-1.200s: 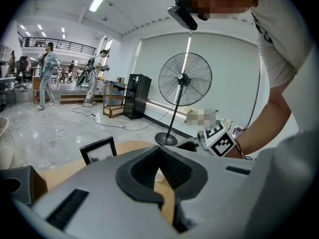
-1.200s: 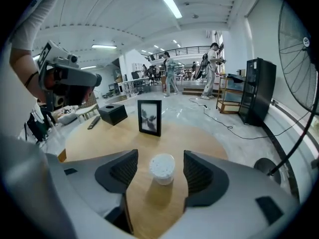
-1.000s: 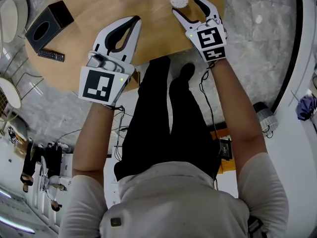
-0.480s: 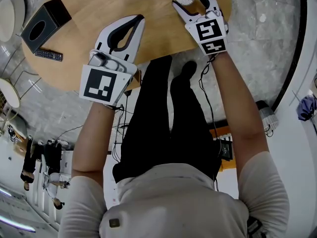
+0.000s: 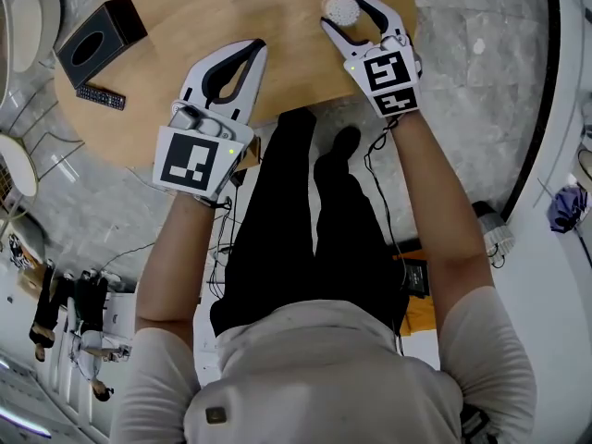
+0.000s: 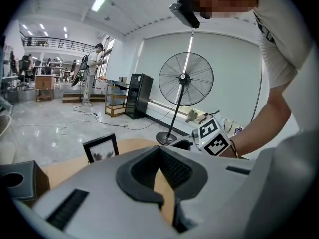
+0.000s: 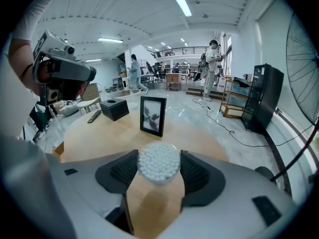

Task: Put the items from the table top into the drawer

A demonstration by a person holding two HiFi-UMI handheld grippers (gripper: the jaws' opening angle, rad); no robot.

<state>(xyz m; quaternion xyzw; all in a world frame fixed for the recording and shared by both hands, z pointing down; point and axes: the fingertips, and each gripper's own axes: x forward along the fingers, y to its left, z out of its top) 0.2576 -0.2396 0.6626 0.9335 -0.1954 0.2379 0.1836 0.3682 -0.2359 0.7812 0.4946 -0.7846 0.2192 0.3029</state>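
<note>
Your right gripper (image 5: pixel 346 15): jaws spread, flanking the cotton swab tub (image 7: pixel 158 163). The tub is round, packed with white tips, and upright on the wooden table (image 5: pixel 296 63) near its edge. Pads sit just beside its wall; contact unclear. Your left gripper (image 5: pixel 248 50): clenched, empty, over the table.

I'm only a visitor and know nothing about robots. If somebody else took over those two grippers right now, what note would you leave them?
Left gripper: shut, empty, above the table.
Right gripper: open, jaws on either side of the cotton swab tub, which stands on the table, not lifted.
Also on the table: black box, remote, photo frame.
Done: nothing visibly stowed.
Left: grip the tub, then move every item to the drawer, which is not in view.
</note>
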